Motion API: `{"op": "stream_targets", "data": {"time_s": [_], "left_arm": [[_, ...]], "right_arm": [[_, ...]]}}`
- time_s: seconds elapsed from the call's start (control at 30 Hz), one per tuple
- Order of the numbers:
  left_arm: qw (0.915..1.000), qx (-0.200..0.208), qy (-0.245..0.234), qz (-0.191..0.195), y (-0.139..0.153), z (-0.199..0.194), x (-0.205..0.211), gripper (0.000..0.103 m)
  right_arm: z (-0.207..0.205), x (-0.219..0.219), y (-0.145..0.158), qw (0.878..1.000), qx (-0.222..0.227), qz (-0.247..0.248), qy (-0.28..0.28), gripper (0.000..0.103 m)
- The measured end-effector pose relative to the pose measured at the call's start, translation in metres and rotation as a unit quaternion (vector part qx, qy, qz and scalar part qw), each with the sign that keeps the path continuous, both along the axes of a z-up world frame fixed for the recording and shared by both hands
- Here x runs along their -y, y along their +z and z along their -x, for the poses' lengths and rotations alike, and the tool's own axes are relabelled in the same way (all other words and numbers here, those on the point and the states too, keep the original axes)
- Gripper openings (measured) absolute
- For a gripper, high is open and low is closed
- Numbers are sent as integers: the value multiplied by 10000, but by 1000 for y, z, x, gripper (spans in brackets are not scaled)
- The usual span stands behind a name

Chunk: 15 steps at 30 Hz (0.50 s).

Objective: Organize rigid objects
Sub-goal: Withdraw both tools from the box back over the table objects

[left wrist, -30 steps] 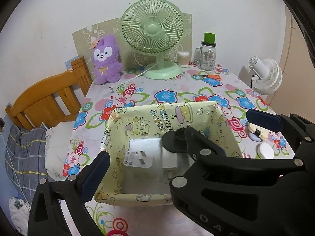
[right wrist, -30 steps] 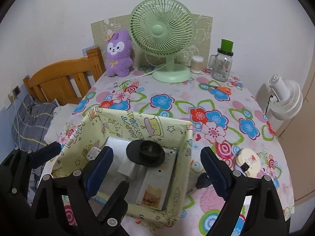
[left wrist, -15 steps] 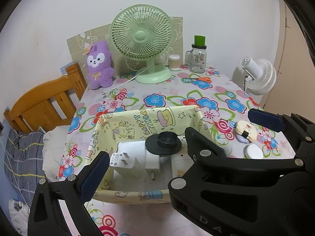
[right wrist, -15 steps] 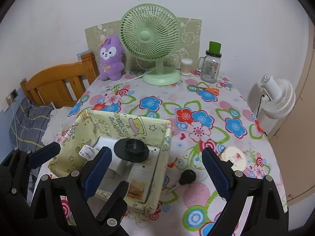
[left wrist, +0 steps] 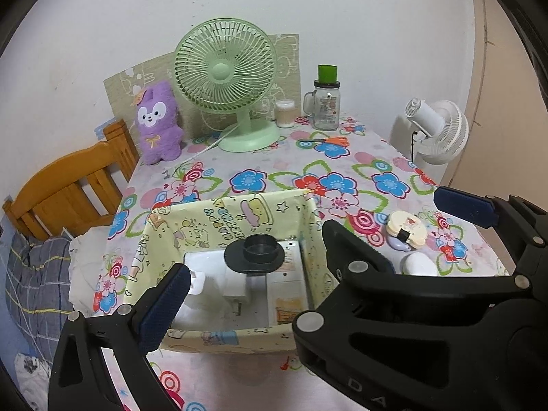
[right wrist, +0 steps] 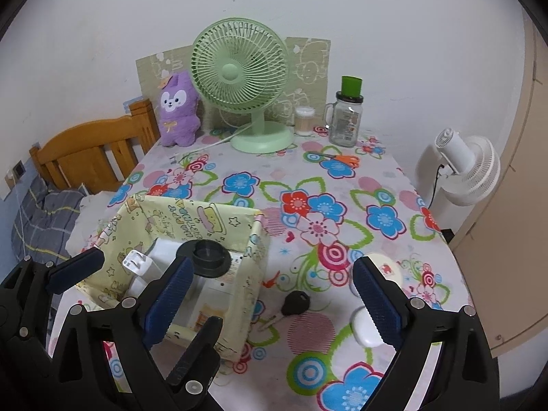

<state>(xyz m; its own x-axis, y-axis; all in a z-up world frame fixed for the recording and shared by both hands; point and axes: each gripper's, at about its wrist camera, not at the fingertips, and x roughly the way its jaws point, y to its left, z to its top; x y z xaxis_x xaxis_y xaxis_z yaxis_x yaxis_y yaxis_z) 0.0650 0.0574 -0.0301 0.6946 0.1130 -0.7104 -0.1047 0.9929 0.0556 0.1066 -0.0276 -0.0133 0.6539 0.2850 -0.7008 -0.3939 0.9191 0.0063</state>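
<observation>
At the left, the left claw (left wrist: 304, 239) is hanging released and empty over the near edge of the yellow fabric box (left wrist: 219, 219), which is sitting on the flowered table (right wrist: 260, 171) and already holding white chargers (left wrist: 236, 284) and a black round lid (left wrist: 254, 252). Moving right, the right claw (right wrist: 270, 294) is spreading its jaws wider with nothing pressed between them; only bare table and a black car key (right wrist: 295, 304) are showing in the gap. The key is lying just beside the box's right wall, slightly ahead of the right claw, with its long axis running diagonally from the black head down-left to the metal blade. Further right, a round cream case (right wrist: 385, 269) and a white oval case (right wrist: 364, 328) are resting close to the claw's right finger, the oval one partly hidden behind it. The loose things are all lying on the right claw's side of the box, so that hand is probably the nearer one for the next pickup, and the key would likely need gripping across its head.
</observation>
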Motion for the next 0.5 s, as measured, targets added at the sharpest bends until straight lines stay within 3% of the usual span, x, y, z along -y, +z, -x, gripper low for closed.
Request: {"op": "stream_targets", "data": {"time_s": [0.5], "left_arm": [[9997, 53, -227, -2, 5, -2, 32, 103]], "right_arm": [[2, 34, 6, 9995, -10, 19, -302, 96]]}}
